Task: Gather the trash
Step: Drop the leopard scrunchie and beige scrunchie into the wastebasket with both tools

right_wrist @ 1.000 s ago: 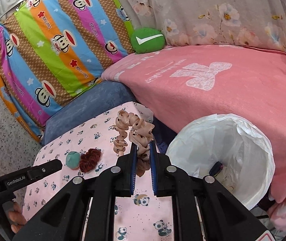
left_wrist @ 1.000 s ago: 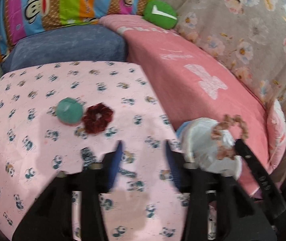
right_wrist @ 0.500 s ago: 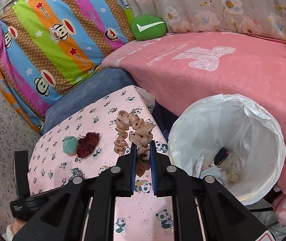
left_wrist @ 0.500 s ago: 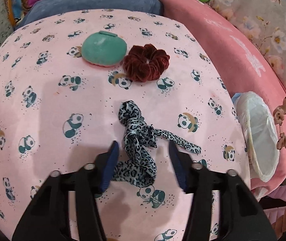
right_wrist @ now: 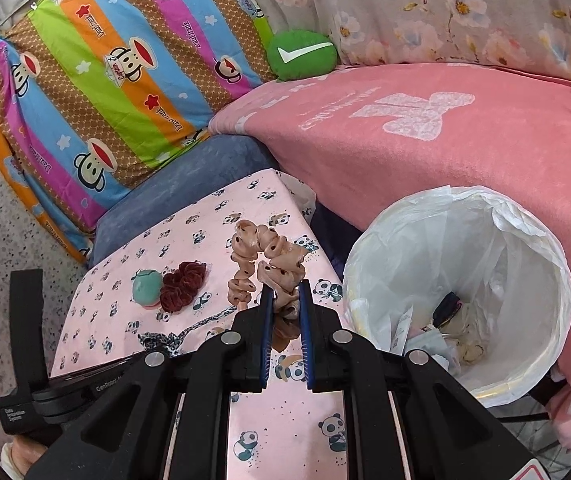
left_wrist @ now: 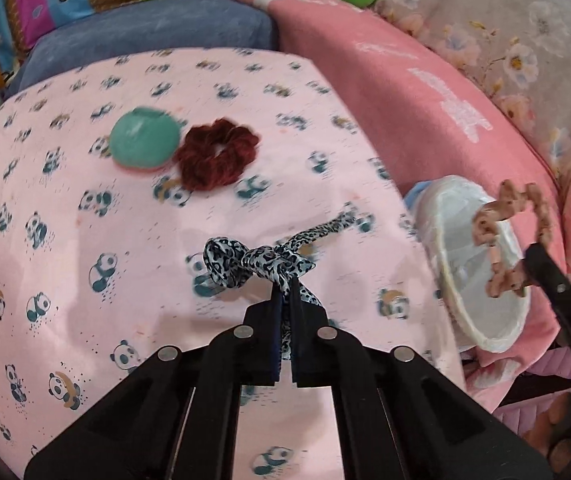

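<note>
- Left wrist view: the left tool (left_wrist: 284,300), at lower centre of the frame, was clenched on the leopard-print hair tie (left_wrist: 257,264). Its knotted loop bunched just beyond the tips, and one tail trailed up and right across the panda-print tabletop (left_wrist: 65,240). A pinch at the knot likely gathered the loose fabric in one grab.
- Above, in the upper-left part of the frame, a dark red scrunchie (left_wrist: 216,153) lay touching a teal round object (left_wrist: 143,142); neither was held, so both were judged still to be collected.
- At the right edge, the white-lined trash bin (left_wrist: 481,264) stood beside the tabletop, and the beige scrunchie (left_wrist: 513,236) hung in front of its mouth from the right tool.
- Right wrist view: the right tool (right_wrist: 285,300), lower centre, was grasping the beige scrunchie (right_wrist: 265,256), which rose in a loop above the tips.
- The trash bin (right_wrist: 525,240) filled the right of the frame, its liner open with scraps already at the bottom. The scrunchie sat left of the rim, seemingly poised for a drop.
</note>
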Tool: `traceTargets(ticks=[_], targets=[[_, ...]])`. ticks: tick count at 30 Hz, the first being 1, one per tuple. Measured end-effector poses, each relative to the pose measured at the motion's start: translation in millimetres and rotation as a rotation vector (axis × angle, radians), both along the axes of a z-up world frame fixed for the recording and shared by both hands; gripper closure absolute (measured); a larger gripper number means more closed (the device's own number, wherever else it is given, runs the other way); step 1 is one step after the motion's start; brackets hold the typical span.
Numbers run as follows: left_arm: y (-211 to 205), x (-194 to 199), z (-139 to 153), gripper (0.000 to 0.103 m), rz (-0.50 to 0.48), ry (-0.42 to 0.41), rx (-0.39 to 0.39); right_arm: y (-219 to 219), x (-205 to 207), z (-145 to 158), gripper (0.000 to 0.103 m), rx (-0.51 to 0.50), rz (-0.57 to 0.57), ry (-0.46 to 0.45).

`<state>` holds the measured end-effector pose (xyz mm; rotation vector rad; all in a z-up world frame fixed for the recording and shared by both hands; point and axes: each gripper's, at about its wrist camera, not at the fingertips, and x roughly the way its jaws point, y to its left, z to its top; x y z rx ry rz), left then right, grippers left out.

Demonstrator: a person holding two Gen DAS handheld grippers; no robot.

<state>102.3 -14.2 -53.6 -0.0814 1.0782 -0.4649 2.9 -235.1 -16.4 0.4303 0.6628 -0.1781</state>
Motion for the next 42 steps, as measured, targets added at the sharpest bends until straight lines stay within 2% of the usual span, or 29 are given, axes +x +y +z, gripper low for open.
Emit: traceTargets(ticks=[11,16,25,26,27,28,30,34,40,42], targets=[[-65.6,-19.5,63.6,0.101,-0.141,-0.109,-0.078,-25.3,-21.9,23.6,0.091,-0.010,-0.059,-0.065],[-102.3,-28.1,78.2,0.101,-0.219,-0.129,-0.093,-50.9,-34.1,30.1,0.091,-0.009,-0.120,-0.084],[-157.8,-40.3,80.6,0.098,-0.342,-0.122,-0.131,-100.3,-57.2,26.6,0.091,0.003,-0.237,-0.076],[-161.8,-40.7,80.8,0.096,-0.346,-0.122,-0.142,-103.2,-58.5,26.1,0.091,0.004,-0.244,-0.074],[-165.6,-41.2,81.4,0.087,-0.348,-0.126,-0.143,-106.7,-59.8,25.6,0.091,0.004,-0.252,-0.073],[-169.1,-41.6,82.1,0.070,-0.346,-0.135,-0.139,-109.4,-60.5,25.3,0.091,0.004,-0.257,-0.072],[-170.9,-43.1,84.6,0.054,-0.334,-0.158,-0.131,-113.8,-60.5,24.9,0.090,0.003,-0.263,-0.070],[-168.6,-43.0,83.9,0.045,-0.314,-0.176,-0.102,-117.7,-58.0,23.7,0.082,0.001,-0.273,-0.066],[-153.5,-37.8,74.2,0.042,-0.263,-0.170,-0.065,-115.7,-53.1,18.6,0.070,0.010,-0.265,-0.059],[-148.5,-36.4,71.6,0.042,-0.248,-0.161,-0.062,-111.7,-52.5,18.1,0.069,0.011,-0.260,-0.058]])
